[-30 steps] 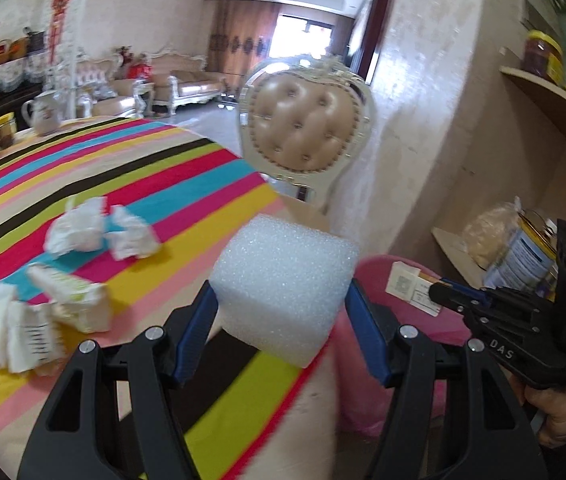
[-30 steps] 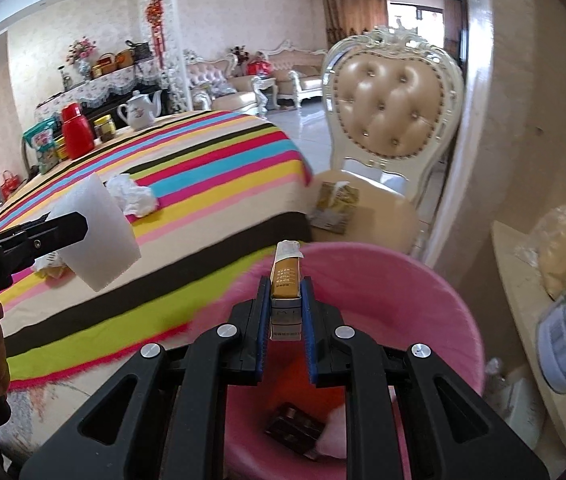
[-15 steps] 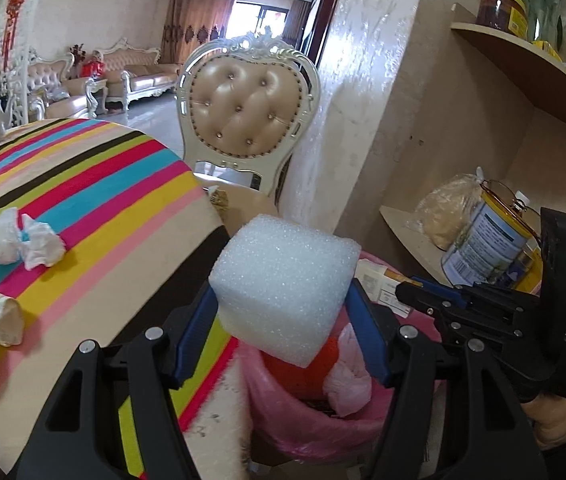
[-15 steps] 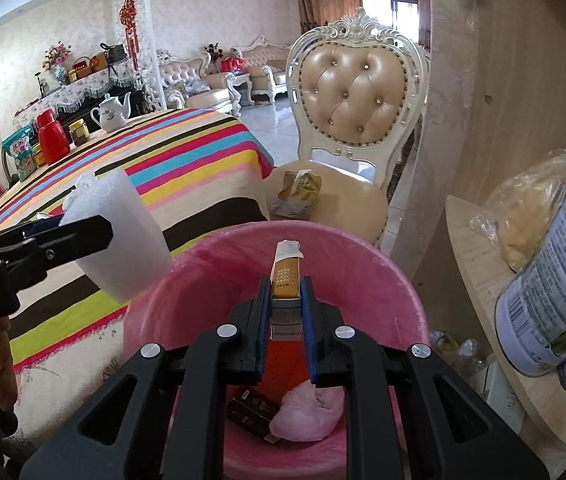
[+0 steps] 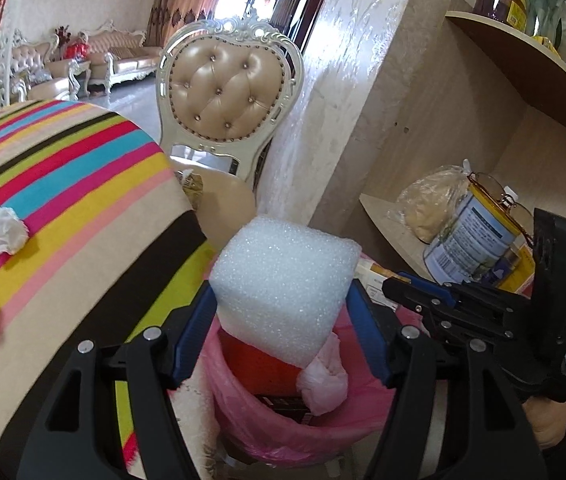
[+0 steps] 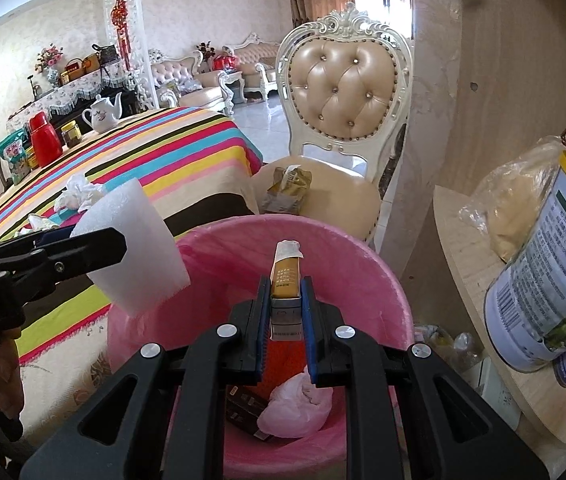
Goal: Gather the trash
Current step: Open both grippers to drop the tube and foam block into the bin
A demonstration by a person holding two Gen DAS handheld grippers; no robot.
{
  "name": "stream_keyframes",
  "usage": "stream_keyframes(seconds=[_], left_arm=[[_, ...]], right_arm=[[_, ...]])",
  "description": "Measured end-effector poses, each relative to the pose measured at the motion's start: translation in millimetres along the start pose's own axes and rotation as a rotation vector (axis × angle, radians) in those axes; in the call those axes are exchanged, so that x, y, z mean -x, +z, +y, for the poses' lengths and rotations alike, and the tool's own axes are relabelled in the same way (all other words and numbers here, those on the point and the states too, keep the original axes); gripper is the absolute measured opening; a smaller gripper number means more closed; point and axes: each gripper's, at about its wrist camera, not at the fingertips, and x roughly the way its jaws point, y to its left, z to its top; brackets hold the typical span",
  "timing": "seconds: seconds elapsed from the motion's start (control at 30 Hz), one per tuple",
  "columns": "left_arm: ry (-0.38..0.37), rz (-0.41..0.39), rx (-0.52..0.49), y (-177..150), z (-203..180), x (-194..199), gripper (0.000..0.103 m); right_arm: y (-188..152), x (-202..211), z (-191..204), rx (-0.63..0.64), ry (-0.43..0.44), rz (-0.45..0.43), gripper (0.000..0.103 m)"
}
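Pink-lined bin (image 6: 379, 280) sits below both tools so each load falls in: left tool (image 5: 283, 312), jaws just easing apart, barely cradles the foam block (image 5: 283, 280), while right tool (image 6: 286, 320) clamps a small carton (image 6: 286, 280).

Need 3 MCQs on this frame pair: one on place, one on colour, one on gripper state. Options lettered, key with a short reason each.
1. Where is the white foam block?
A. lying on the striped tablecloth
B. between the left gripper jaws, over the bin
C. on the chair seat

2. What colour is the liner of the trash bin?
A. pink
B. black
C. blue

3. How does the right gripper stand?
A. wide open, nothing between the jaws
B. shut with nothing held
C. shut on a small yellow carton

Key:
1 B: the foam block sits between the blue pads above the bin's mouth; those jaws have just been opening.
2 A: the bin's rim and wall show pink in both views.
3 C: the pads press the small yellow carton from both sides over the bin.
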Motion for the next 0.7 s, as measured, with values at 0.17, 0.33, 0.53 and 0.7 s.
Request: stream_keyframes(seconds=[0.17,0.33,0.53,0.7], left_arm=[[-0.006,0.007,0.028,-1,6,-1,0.076],[0.006,-0.002,0.039,0,10,2,0.076],[0.024,-0.016,0.05,0,15,10,0.076],[0.036,-0.026,0.058,-1,21,17,0.076]], right_arm=[[0,-1,-2,-0.009,-0.011,0.003,0.017],[-2,-1,-1,-0.01,-0.007,0.008,0.018],[-1,0,3,-0.008,0.003,0.005,0.028],[1,1,9,0.004,0.01,-0.001,0.037]])
